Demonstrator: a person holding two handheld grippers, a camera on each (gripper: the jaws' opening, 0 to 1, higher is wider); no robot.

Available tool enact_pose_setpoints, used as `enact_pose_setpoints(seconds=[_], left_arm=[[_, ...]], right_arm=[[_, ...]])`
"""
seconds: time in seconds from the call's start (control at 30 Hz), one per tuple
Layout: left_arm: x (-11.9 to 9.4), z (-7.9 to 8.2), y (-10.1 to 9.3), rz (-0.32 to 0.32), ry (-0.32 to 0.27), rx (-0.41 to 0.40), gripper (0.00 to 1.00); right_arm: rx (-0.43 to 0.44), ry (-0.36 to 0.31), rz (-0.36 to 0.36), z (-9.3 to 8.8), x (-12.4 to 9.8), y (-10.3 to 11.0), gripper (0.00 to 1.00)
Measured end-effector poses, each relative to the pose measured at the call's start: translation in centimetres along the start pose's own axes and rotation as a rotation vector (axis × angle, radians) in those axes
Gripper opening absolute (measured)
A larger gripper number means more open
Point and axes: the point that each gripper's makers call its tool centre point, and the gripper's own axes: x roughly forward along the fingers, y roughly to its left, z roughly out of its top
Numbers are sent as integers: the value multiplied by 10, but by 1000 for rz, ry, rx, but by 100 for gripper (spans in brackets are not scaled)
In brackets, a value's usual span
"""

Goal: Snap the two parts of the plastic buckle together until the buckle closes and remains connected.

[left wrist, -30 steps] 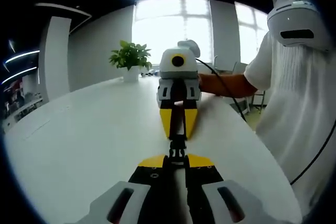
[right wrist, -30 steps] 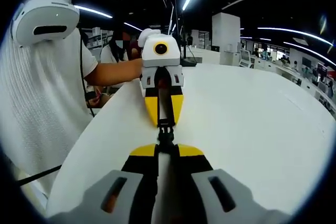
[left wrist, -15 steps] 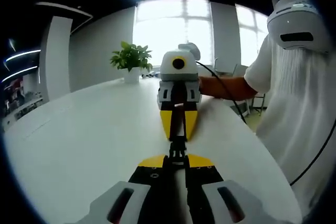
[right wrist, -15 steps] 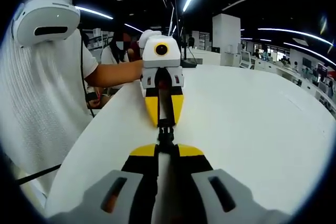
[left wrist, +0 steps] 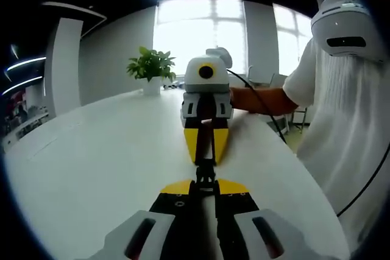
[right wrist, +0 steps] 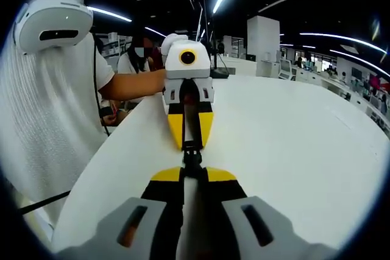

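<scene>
Bright windows and a green potted plant (left wrist: 152, 68) sit behind the long white counter (left wrist: 91, 168), and above it both tools face each other nose to nose. From the left gripper view, the left tool (left wrist: 206, 188) is pinched narrow on its half of the small black plastic buckle (left wrist: 205, 173), and the right tool (left wrist: 206, 148) clamps the other half. From the right gripper view, the right tool (right wrist: 192, 172) meets the left tool (right wrist: 191, 136) across the buckle (right wrist: 192, 154). Whether it has clicked, I cannot tell. Best play: keep both halves in one straight line, push squarely, no twist, then tug lightly to confirm the latch.
</scene>
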Motion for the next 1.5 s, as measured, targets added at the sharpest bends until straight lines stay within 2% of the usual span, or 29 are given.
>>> enact_pose_setpoints(seconds=[1.07,1.4,1.5], left_arm=[[7,1,0,-33,25,-21,10],[8,2,-2,-59,30,-13,10],[9,2,-3,-84,27,-6,10]], right_arm=[[-7,0,50,0,3,1,11],[-11,2,86,1,5,3,10],[-21,9,121,1,6,2,10]])
